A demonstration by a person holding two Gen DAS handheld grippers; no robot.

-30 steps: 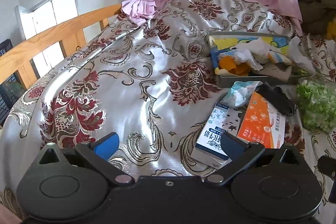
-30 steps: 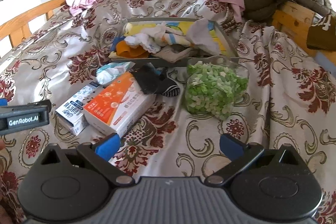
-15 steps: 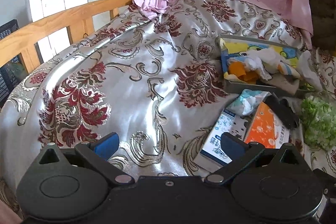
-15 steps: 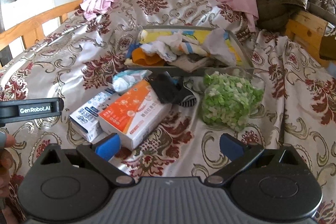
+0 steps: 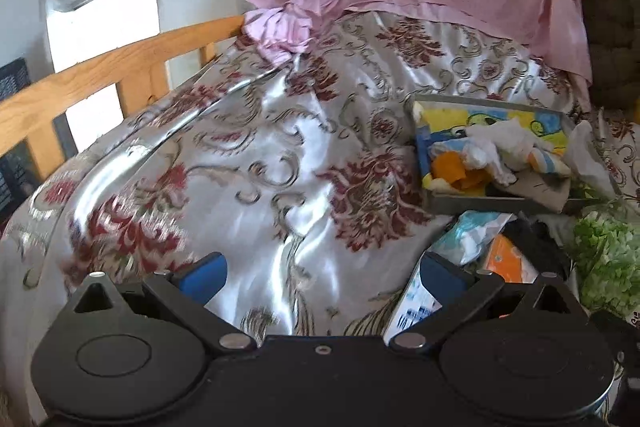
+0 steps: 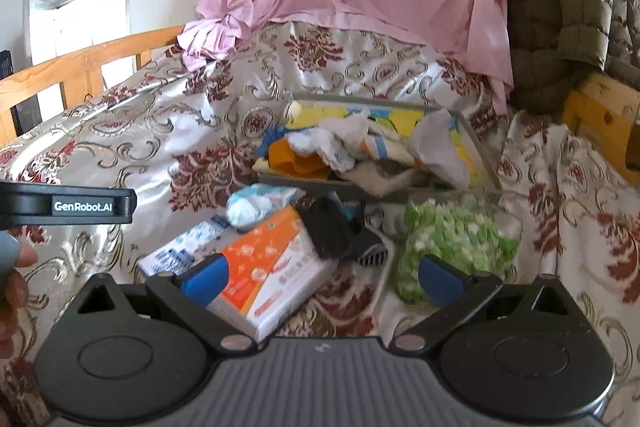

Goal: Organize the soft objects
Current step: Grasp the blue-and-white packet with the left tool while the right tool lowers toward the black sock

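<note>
So the soft stuff is split: a grey tray (image 6: pixel 478 147) on the bedspread (image 6: pixel 168 131) already holds a heap of small cloths, and loose in front of it lie a dark sock (image 6: pixel 340 233), a crumpled white-blue pack (image 6: pixel 260 201), an orange box (image 6: pixel 276 259), a milk carton (image 6: pixel 180 253) and a clear bag of green bits (image 6: pixel 452 239). The sock looks like the obvious next grab to me: light, floppy, zero risk of breaking, but it'll sag and drag, so I'd pinch it in the bunched middle rather than at a thin edge. It's lying touching the orange box, so a low scoop could nudge the box. The green bag is probably squishy and slippery plastic; take it by a fold near the top. Right gripper (image 6: pixel 322 273) hovers low over the orange box and the green bag, pointing toward the tray, tongs spread wide with nothing between them. Left gripper (image 5: pixel 322 273) sits further left, over bare bedspread beside the carton (image 5: pixel 412 307), also spread wide and empty. A bit of the person's hand (image 6: pixel 14 283) shows at the left edge of the right view.
</note>
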